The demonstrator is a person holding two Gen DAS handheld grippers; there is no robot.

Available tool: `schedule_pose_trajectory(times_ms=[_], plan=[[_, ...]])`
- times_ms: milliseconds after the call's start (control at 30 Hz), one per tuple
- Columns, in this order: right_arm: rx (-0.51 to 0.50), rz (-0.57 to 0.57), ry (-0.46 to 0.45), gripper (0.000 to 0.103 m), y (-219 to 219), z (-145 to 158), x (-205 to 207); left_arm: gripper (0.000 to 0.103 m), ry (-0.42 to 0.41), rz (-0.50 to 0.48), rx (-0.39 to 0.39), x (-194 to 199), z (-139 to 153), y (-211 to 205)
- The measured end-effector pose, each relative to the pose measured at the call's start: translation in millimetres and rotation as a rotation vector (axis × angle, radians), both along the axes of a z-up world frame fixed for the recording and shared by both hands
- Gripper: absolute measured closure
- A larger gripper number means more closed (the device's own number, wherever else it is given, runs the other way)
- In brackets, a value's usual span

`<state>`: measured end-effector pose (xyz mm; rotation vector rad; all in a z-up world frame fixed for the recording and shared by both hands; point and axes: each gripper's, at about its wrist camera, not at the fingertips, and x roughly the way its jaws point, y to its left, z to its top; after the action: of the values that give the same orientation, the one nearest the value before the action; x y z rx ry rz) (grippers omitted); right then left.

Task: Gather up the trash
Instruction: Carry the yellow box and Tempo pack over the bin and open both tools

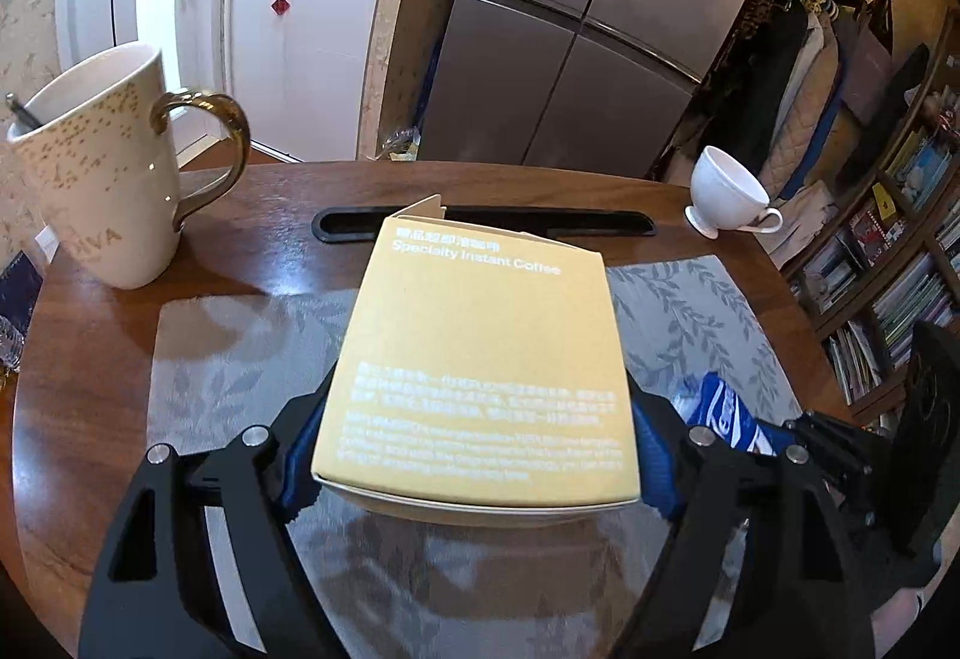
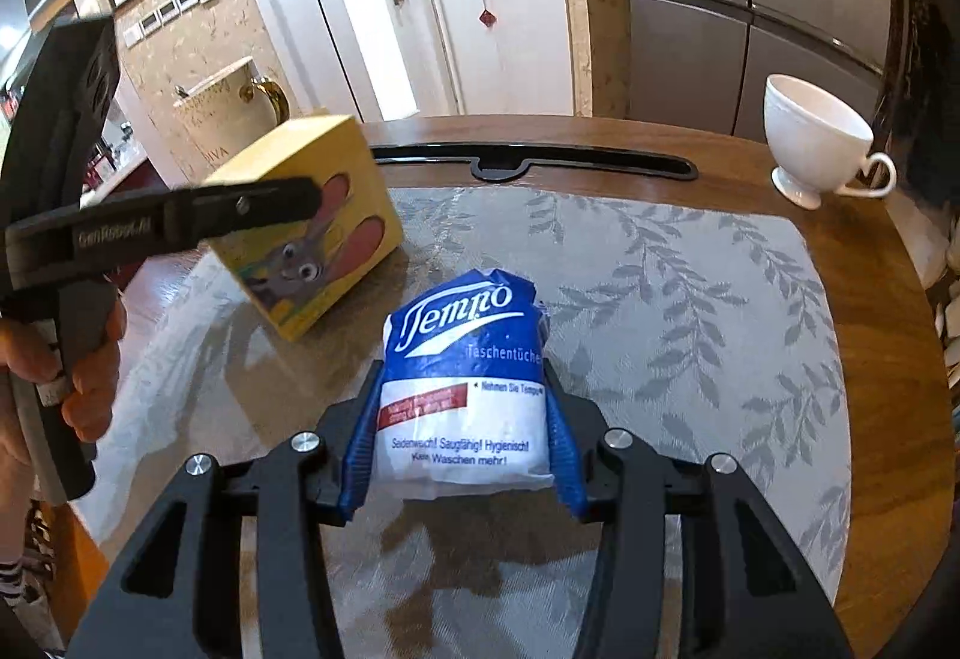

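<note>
So both pieces of rubbish are in hand at once. The left gripper (image 1: 477, 455) has its blue pads clamped on the sides of the yellow coffee box (image 1: 480, 371), which hangs tilted clear of the table mat (image 2: 690, 299), its top flap standing open. The right gripper (image 2: 459, 449) is pinched narrower on the blue-and-white tissue packet (image 2: 462, 389); its far end looks raised too, though from this angle I can't quite tell whether it still brushes the mat. What's left, I'd judge, is carrying both to a bin, and no bin shows anywhere in view.

The round wooden table (image 1: 108, 359) wears a grey leaf-patterned mat under a clear cover, with a long black slot (image 2: 534, 161) along its far edge. A tall cream mug (image 1: 102, 179) with a gold handle stands at the left, something thin poking out of it, and a small white footed cup (image 2: 816, 143) sits at the right. These look like crockery, not trash. Beyond are white doors, a steel fridge and crowded bookshelves (image 1: 888, 269).
</note>
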<state>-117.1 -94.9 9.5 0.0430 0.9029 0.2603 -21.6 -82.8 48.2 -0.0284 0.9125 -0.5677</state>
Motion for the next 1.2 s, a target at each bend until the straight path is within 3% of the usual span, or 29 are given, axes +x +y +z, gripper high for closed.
schedule_pose_trajectory(times_ms=[400,833,1200], plan=[[0.055,0.014,-0.024,0.057,-6,16,-28,0.023,-0.078,-0.015,-0.024,-55,26,20],[0.151,0.121,-0.005,0.057,-14,25,-93,0.023,-0.105,-0.050,0.033,-149,20,63],[0.160,0.179,0.032,0.057,-21,22,-156,0.023,-0.118,-0.130,-0.027,-227,16,86]])
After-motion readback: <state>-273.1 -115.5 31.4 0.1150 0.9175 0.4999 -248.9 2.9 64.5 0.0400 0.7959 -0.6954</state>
